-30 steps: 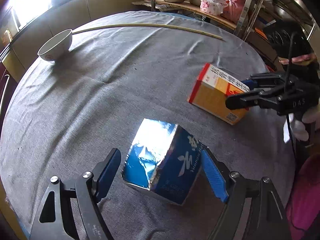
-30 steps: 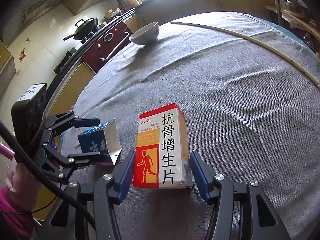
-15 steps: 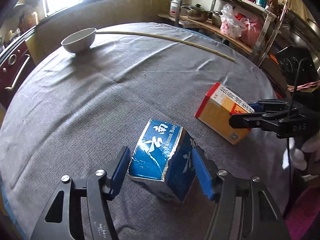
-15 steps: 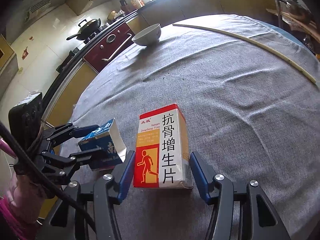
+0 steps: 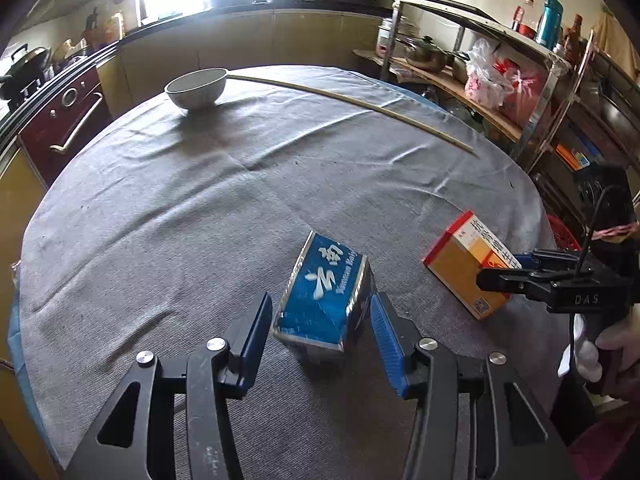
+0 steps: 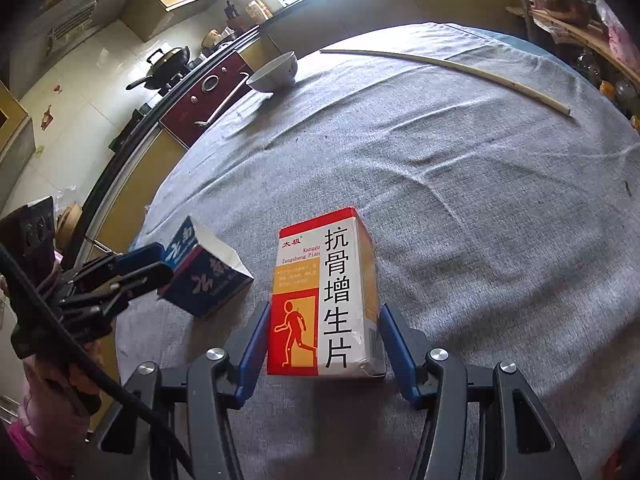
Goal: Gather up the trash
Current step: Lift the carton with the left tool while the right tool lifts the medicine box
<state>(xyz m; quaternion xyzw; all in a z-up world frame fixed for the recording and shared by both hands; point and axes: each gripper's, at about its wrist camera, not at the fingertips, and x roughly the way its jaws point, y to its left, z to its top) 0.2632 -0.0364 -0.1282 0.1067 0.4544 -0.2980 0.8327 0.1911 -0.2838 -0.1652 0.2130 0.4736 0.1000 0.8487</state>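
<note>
Grey-clothed table [image 5: 240, 208]. Blue carton [image 5: 326, 304] bracketed by left gripper [image 5: 320, 334], fingers spread; medicine box [image 6: 326, 296] likewise by right gripper [image 6: 324, 346]. Squeeze advised gently, centred.

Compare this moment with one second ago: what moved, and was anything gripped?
The left hand-held gripper narrowed its fingers around the blue carton, which turned and tipped up; a small gap remains. The right hand-held gripper still brackets the unmoved red-and-white medicine box. Bowl and long stick unchanged.
</note>
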